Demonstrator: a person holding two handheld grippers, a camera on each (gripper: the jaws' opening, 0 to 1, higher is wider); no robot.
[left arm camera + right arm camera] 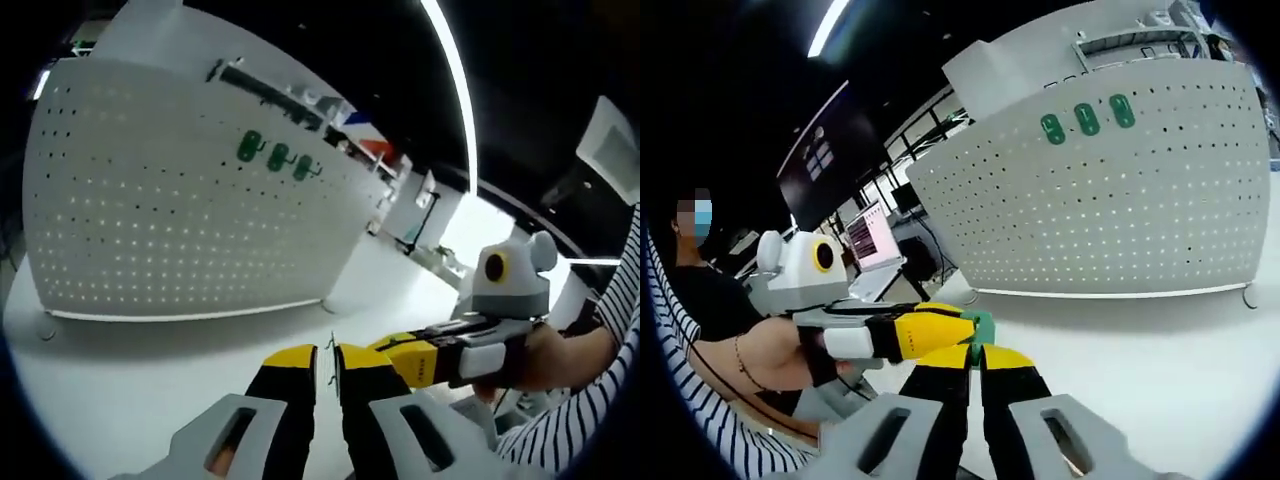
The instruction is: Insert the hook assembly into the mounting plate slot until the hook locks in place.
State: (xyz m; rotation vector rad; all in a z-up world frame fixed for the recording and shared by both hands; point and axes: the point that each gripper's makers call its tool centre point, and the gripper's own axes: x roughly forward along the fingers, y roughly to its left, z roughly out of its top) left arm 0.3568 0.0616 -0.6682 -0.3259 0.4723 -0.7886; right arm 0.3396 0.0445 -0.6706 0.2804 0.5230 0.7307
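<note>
Pegboard (190, 210), white and perforated, stands upright on the white table (120, 390) and serves as the mounting plate; three green hooks (277, 156) already hang in a row near its top edge. In the right gripper view the same board (1110, 200) sits well apart from both tools.

Left gripper (326, 372) shows its jaws drawn nearly together with something thin between the tips; whether it pinches that piece, I cannot tell. Right gripper (975, 368) has its jaws closed up beside a small green hook assembly (983, 326), which the left gripper (940, 330) appears to clamp at its tip.

Judging by looks, the hook is light, rigid plastic, somewhat slick; holding its flat body and leaving the insertion end free seems wise.
</note>
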